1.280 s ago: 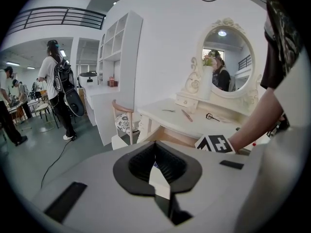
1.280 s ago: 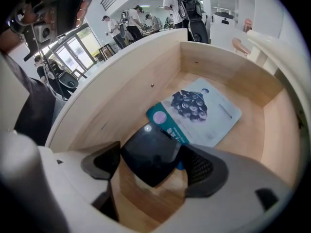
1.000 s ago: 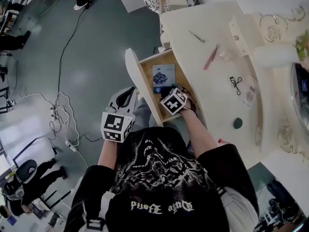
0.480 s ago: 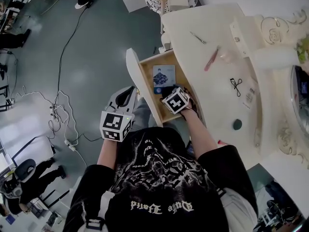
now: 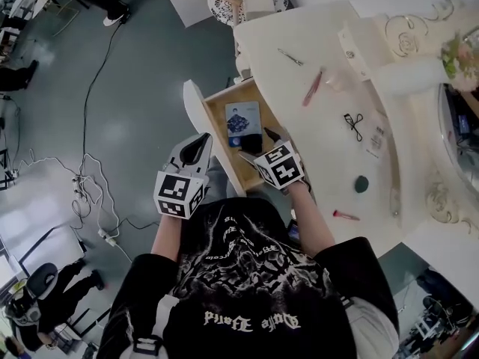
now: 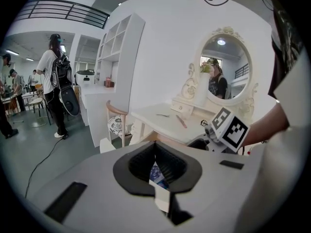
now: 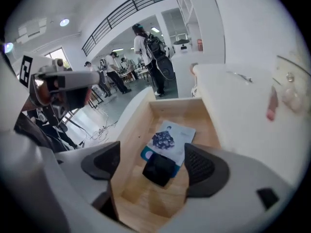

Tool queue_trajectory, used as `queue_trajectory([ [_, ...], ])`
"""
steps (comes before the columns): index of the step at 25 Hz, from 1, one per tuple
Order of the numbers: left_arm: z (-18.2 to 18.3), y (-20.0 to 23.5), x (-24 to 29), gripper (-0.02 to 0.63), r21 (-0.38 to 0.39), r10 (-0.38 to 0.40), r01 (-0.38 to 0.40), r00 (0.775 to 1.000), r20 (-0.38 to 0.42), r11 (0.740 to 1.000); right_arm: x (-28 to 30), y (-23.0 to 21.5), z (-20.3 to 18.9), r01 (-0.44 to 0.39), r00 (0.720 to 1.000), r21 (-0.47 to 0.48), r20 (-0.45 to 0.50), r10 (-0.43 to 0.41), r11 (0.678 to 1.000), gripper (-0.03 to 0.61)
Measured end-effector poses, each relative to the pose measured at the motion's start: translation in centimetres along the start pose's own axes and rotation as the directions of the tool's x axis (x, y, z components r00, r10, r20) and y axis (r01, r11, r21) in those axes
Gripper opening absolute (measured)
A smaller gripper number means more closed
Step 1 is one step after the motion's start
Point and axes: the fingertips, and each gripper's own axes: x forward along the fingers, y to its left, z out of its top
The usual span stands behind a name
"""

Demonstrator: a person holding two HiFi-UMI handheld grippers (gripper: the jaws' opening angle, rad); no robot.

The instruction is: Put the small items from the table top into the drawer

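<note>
Black item in drawer, under right claw | right claw spread, empty | left claw closed

A glossy grey-blue floor spreads out to the left, crossed by a thin black cable and a tangle of white leads. Against a plain white wall stands a cream table edged with carved scrollwork. At its back is an oval mirror in a carved cream frame. Just beside the table's far end sits a wooden-backed chair with a round patterned seat. Farther along the wall a tall white open shelf unit rises above a white counter. Overhead, a gallery with a dark railing runs beneath a white ceiling set with round lamps.
</note>
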Motion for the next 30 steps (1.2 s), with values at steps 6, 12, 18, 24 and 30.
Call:
queue_trajectory([
  [6, 0.8, -1.8, 0.5, 0.015, 0.014, -0.053, 0.052, 0.998, 0.022, 0.999, -4.6, 0.0, 2.1, 0.042, 0.988, 0.044, 0.146, -0.047, 0.998, 0.397],
  [12, 1.8, -3.9, 1.3, 0.015, 0.034, -0.119, 0.118, 0.992, 0.041, 0.992, -9.6, -0.7, 3.3, 0.117, 0.945, 0.113, 0.294, -0.145, 0.987, 0.397],
  [18, 3.0, -7.1, 2.3, 0.015, 0.069, -0.197, 0.193, 0.979, 0.059, 0.979, -14.1, -1.7, 3.3, 0.196, 0.877, 0.162, 0.411, -0.247, 0.967, 0.396],
  [24, 4.1, -9.7, 3.0, 0.015, 0.125, -0.256, 0.246, 0.964, 0.07, 0.961, -18.3, -2.6, 3.1, 0.276, 0.8, 0.226, 0.484, -0.354, 0.934, 0.396],
  [30, 5.4, -11.9, 3.2, 0.015, 0.141, -0.307, 0.292, 0.947, 0.093, 0.946, -21.1, -3.8, 1.1, 0.339, 0.744, 0.303, 0.493, -0.451, 0.891, 0.396],
])
